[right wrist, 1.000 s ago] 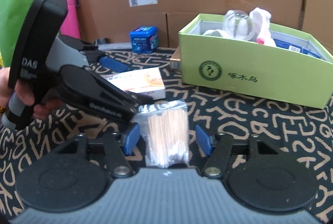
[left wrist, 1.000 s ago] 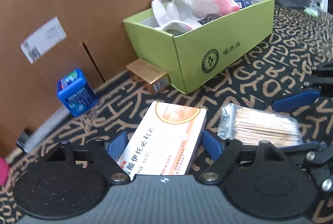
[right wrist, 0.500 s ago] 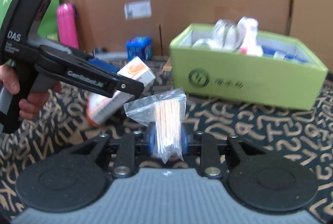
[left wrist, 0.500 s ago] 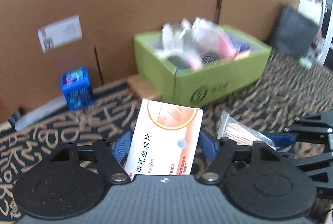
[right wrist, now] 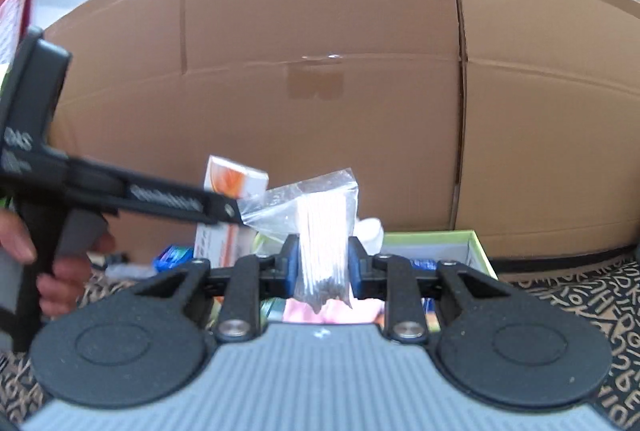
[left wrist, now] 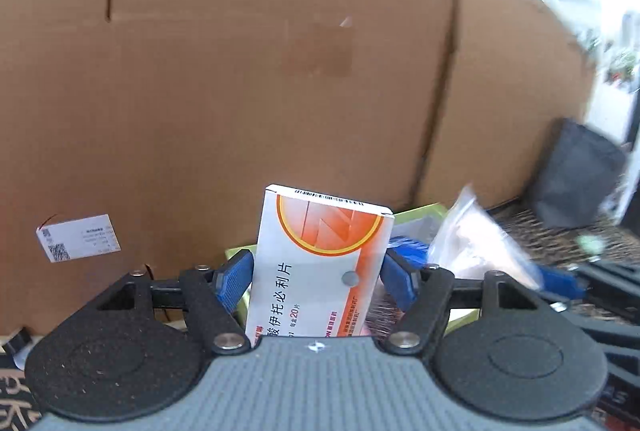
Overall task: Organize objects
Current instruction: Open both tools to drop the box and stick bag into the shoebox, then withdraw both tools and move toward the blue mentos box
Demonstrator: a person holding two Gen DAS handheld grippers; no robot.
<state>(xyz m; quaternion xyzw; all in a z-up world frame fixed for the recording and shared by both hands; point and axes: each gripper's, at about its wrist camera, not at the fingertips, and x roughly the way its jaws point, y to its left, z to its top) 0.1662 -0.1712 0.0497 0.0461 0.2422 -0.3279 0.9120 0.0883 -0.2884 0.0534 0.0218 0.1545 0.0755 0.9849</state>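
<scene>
**Two grippers, each clamped on one item above the green box**

Both tools are loaded. The left gripper (left wrist: pixel 316 277) has its blue pads (left wrist: pixel 233 278) pressed against the two long sides of a white and orange cardboard medicine box (left wrist: pixel 320 259) printed with Chinese characters; the box stands upright between the jaws, barcode edge uppermost, and is clear of any surface. From the right wrist camera the same medicine box (right wrist: pixel 234 179) shows beyond the black arm of the left gripper (right wrist: pixel 224 209), whose handle is wrapped by the person's left hand (right wrist: pixel 60 271).

The right gripper (right wrist: pixel 322 265) is narrowed almost fully, pinching a clear plastic bag of thin wooden sticks (right wrist: pixel 322 231) near its lower half. The bag stands upright, its loose top corner spreading leftward to the tip of the left gripper's arm, where the two overlap. In the left wrist view the bag (left wrist: pixel 476 243) appears blurred, just to the right of the medicine box.

Below and behind both held items lies the lime-green open cardboard box (right wrist: pixel 478 251), its rim visible past the right gripper's fingers with a pink and white item inside. A tall brown corrugated cardboard wall (right wrist: pixel 320 91) fills the background, carrying a white shipping label (left wrist: pixel 78 237). The black cloth with tan letter shapes (right wrist: pixel 580 295) covers the surface at lower right.
</scene>
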